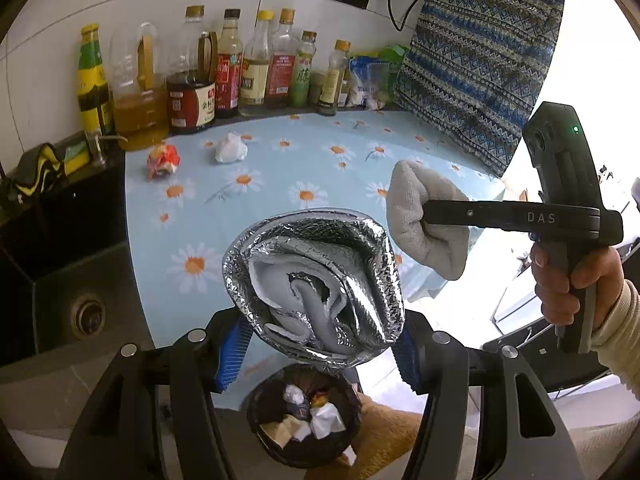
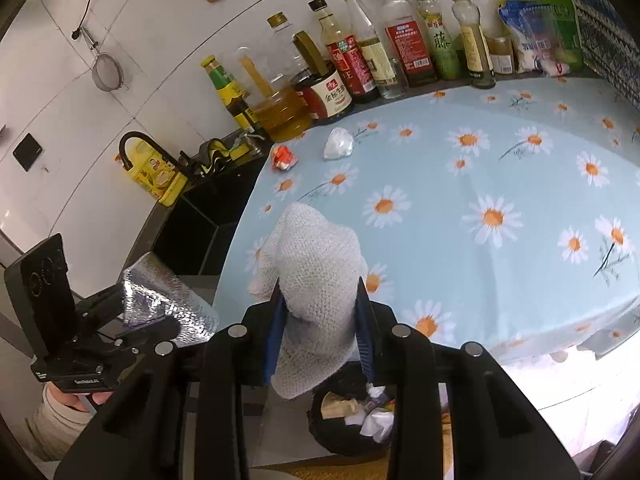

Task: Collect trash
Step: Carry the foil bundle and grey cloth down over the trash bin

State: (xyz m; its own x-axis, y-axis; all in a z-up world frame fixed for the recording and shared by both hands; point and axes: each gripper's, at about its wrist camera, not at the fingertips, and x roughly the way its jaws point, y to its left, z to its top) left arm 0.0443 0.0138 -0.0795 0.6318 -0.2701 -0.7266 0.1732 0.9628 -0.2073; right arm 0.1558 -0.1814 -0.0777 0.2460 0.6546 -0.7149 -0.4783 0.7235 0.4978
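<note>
My left gripper (image 1: 320,340) is shut on a crumpled silver foil liner (image 1: 316,284), held above a dark trash basket (image 1: 260,408) that has paper scraps in it. My right gripper (image 2: 320,320) is shut on a white knitted cloth (image 2: 316,272); the cloth also shows in the left wrist view (image 1: 424,216), to the right of the foil. The basket (image 2: 324,432) sits below the right gripper too. A red crumpled wrapper (image 1: 162,160) and a white crumpled wad (image 1: 231,149) lie on the daisy tablecloth (image 1: 280,184) at the far left.
A row of oil and sauce bottles (image 1: 208,76) lines the back wall. A black sink (image 1: 60,248) lies left of the table. A patterned blue cushion (image 1: 480,60) leans at the back right. A yellow jug (image 2: 154,172) stands by the sink.
</note>
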